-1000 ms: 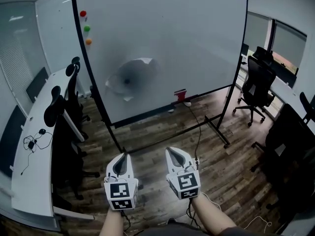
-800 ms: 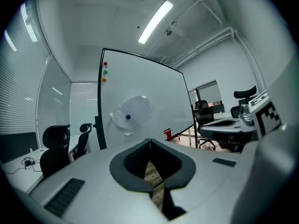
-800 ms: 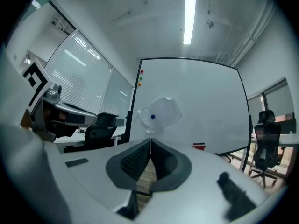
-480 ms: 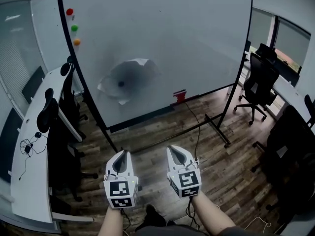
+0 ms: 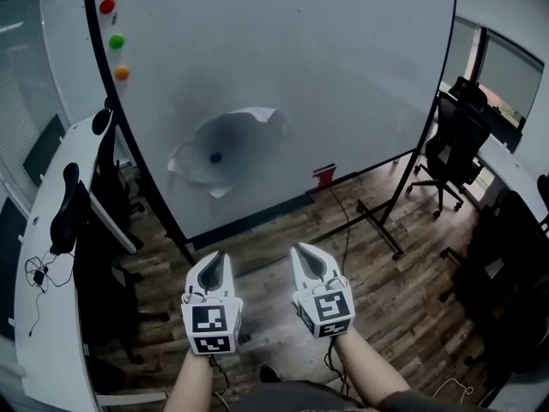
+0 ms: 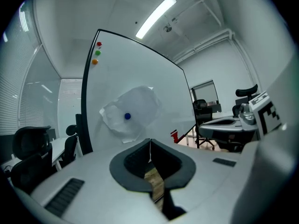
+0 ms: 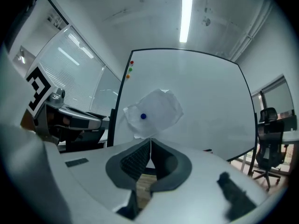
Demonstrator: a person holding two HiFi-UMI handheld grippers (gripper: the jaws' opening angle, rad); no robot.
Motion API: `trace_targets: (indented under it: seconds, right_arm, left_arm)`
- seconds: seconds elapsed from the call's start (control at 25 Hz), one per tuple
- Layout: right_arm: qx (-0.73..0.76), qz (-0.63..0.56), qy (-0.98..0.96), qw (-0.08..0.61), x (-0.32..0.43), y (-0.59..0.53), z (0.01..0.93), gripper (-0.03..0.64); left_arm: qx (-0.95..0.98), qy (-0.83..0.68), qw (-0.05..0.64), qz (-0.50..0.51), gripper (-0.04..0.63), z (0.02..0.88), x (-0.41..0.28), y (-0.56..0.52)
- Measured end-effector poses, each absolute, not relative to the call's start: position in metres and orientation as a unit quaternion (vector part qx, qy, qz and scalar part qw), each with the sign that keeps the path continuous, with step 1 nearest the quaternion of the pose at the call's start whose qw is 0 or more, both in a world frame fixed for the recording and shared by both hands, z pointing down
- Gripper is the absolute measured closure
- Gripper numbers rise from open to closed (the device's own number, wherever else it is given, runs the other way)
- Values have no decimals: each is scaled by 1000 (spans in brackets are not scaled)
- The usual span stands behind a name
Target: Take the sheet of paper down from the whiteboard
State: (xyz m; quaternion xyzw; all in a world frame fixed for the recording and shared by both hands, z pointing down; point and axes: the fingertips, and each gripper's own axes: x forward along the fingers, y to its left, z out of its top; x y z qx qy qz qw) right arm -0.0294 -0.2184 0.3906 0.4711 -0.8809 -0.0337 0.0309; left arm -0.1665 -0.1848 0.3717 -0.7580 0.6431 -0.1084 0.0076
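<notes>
Head view: left gripper point(image 5: 217, 257) and right gripper point(image 5: 302, 252) side by side, low, well short of the whiteboard point(image 5: 360, 75). Crumpled sheet of paper point(image 5: 249, 136) hangs at the board's lower left, pinned by a blue magnet point(image 5: 215, 156).

Left gripper view: jaws pressed together, empty; sheet ahead, above the tips.

Right gripper view: jaws likewise together, empty; sheet straight ahead.

Advice: spread the jaws before contact, pinch a loose edge clear of the magnet, and free the magnet first, or the paper may tear.

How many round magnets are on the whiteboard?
4: red magnet, green magnet and orange magnet in a column near the upper left edge; blue magnet on the crumpled paper.
</notes>
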Motion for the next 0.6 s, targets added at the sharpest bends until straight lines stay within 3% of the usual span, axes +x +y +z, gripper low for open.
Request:
trace_targets:
  seconds: [0.6]
  right_arm:
    - [497, -26, -863, 82, -60, -289, 402, 595]
  left_arm:
    - [-775, 626, -4, -91, 580, 383, -197, -256]
